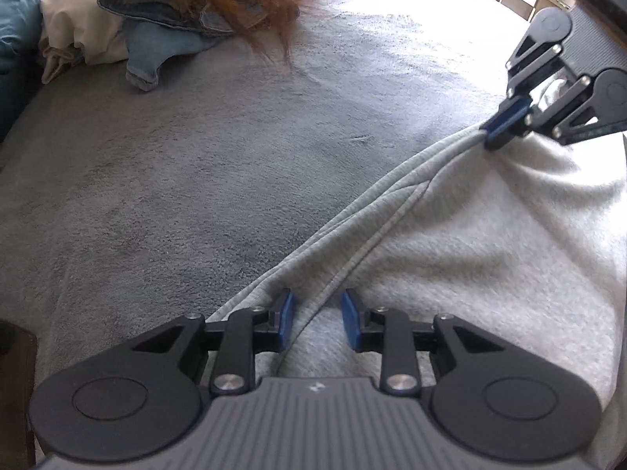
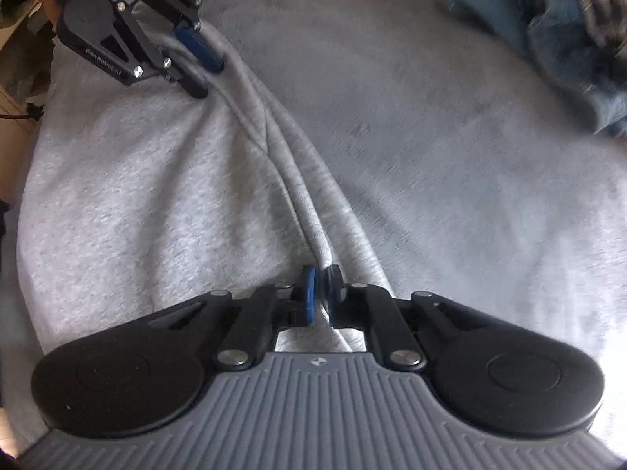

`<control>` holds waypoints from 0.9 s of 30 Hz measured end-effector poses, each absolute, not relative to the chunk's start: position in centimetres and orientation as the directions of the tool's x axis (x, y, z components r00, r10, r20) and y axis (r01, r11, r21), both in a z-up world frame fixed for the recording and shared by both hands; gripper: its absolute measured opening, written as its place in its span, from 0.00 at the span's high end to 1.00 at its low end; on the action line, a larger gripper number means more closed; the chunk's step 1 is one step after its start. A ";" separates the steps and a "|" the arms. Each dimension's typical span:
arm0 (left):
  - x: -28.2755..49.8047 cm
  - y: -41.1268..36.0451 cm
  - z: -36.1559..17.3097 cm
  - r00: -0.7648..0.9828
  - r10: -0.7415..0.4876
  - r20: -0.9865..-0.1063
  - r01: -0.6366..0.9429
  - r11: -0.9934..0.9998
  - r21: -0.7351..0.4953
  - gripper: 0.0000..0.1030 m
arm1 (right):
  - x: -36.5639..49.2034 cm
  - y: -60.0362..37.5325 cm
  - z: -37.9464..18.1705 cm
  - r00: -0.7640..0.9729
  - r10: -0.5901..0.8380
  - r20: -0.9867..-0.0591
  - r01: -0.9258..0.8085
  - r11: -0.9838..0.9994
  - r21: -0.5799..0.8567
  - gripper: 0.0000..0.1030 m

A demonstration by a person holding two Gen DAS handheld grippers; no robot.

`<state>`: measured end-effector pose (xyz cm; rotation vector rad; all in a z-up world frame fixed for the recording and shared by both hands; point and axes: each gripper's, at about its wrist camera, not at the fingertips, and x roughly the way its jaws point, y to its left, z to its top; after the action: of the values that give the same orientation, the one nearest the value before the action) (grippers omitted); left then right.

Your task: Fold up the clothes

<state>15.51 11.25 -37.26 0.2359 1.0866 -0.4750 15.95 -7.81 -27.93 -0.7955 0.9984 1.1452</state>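
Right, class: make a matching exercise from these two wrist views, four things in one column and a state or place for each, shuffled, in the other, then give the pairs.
Things:
1. left gripper
2. right gripper
3. grey sweatshirt
4. denim clothes

States or places:
A. heaped at the far edge of the grey blanket
B. shut on a fabric edge
C. open, pads either side of a seam
D. spread flat, edge bunched between the grippers

Pairs: 1-C, 2-B, 3-D, 4-A
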 end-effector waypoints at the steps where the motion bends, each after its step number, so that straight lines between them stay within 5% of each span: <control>1: 15.5 11.2 -37.2 0.381 -0.253 -0.889 0.481 0.876 -0.042 0.71 | 15.8 -7.9 -27.5 0.125 0.358 -0.925 -0.966 0.257 -0.031 0.96; 14: 15.3 11.7 -37.4 0.399 -0.262 -0.879 0.493 0.870 -0.035 0.71 | 15.9 -10.8 -26.8 0.326 0.361 -0.874 -0.798 0.600 -0.049 0.95; 19: 15.5 11.4 -37.2 0.392 -0.246 -0.886 0.472 0.881 -0.036 0.70 | 16.0 -12.4 -26.7 0.398 0.339 -0.852 -0.680 0.733 -0.026 0.77; 27: 14.8 10.3 -34.8 0.423 -0.166 -0.891 0.398 0.917 0.018 0.67 | 12.5 -25.0 -24.7 0.499 0.266 -0.825 -0.101 0.963 0.250 0.75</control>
<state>14.83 10.29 -34.76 0.2409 1.0799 -0.3577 12.47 -25.03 -24.73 0.1774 1.0258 0.2235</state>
